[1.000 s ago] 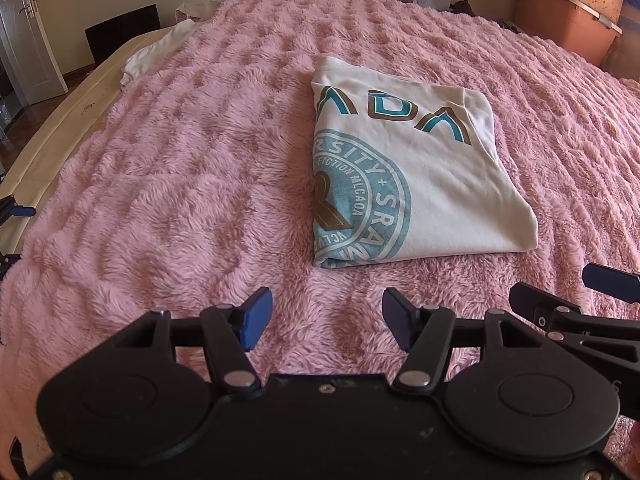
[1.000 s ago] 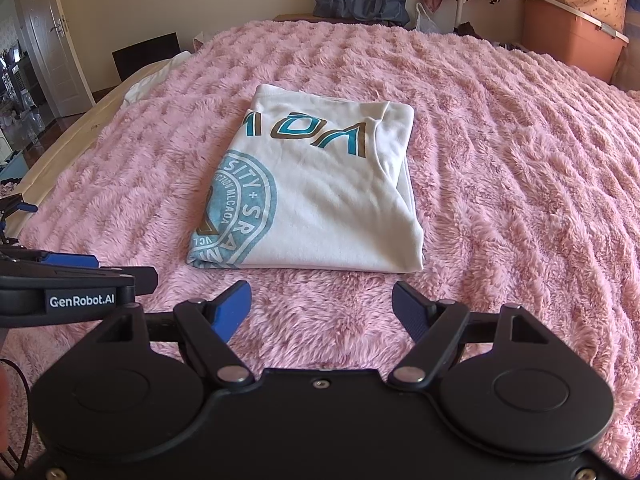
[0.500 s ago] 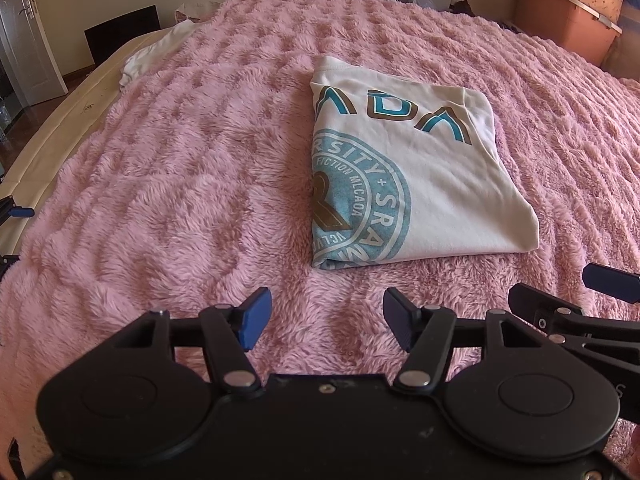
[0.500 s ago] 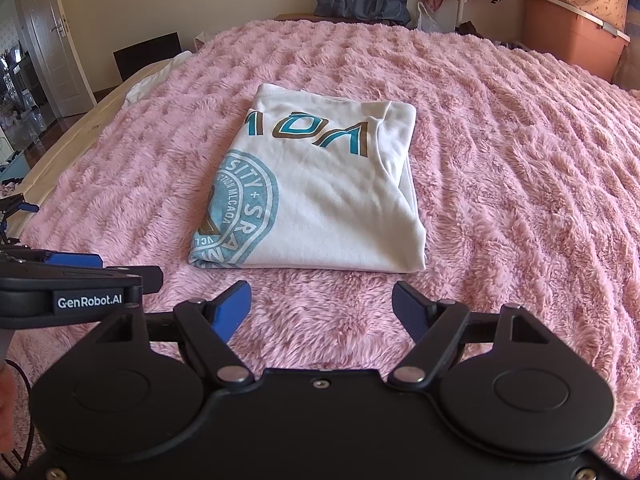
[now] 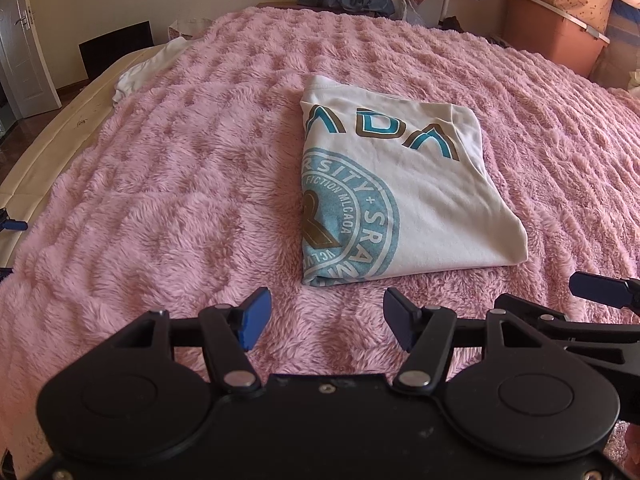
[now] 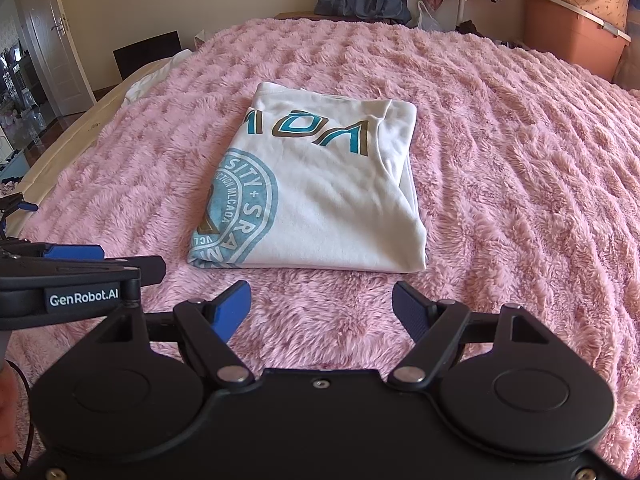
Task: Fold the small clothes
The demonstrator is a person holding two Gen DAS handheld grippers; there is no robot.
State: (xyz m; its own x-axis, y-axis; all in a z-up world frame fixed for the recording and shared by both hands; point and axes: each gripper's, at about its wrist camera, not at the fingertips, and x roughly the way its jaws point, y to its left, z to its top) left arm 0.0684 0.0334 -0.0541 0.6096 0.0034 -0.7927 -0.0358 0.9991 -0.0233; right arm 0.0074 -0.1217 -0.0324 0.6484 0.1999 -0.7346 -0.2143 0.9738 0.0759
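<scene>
A pink fluffy blanket (image 5: 168, 184) covers a bed. At its far left edge lies a crumpled white cloth (image 5: 144, 70). The left gripper (image 5: 326, 322) hovers low over the blanket, its blue-tipped fingers spread wide and holding nothing. Just beyond it, near the middle of the bed, a white T-shirt (image 5: 416, 200) lies flat, folded into a neat rectangle with teal and brown lettering and a round teal emblem facing up. To the right, the right gripper (image 6: 322, 310) hovers beside the left one, its fingers also spread and empty, pointing at the shirt's near edge. An orange bin (image 6: 572, 36) stands at the far right.
</scene>
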